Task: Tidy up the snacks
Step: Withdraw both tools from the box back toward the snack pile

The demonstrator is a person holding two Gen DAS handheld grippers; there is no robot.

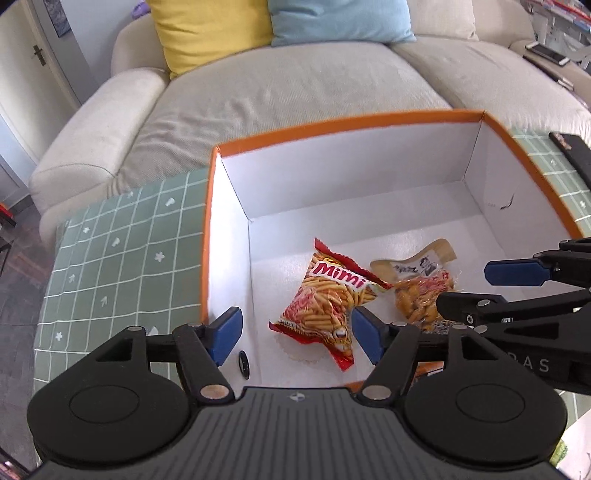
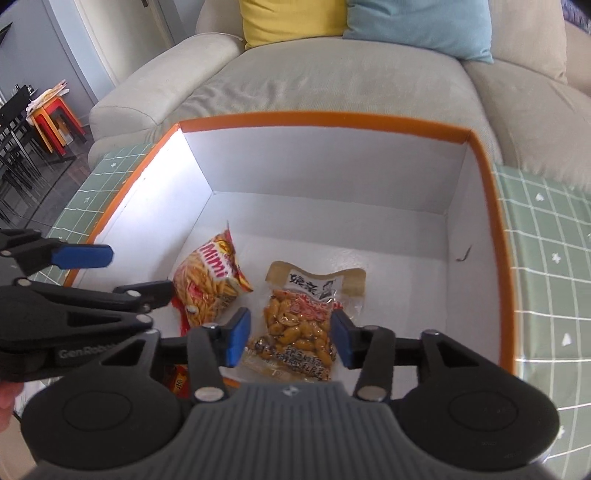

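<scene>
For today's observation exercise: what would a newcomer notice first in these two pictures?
First, the orange-rimmed white box on the green checked cloth, with the red Mimi bag and the peanut pack side by side on its floor. Next, the open left gripper and open right gripper above them. Behind stands a beige sofa with yellow and blue cushions.

Mimi bag (image 1: 330, 301) and peanut pack (image 2: 301, 325) are lying side by side, occupying the box's (image 1: 369, 122) near half. Far half and right side are staying open; box walls are blocking sideways entry.
</scene>
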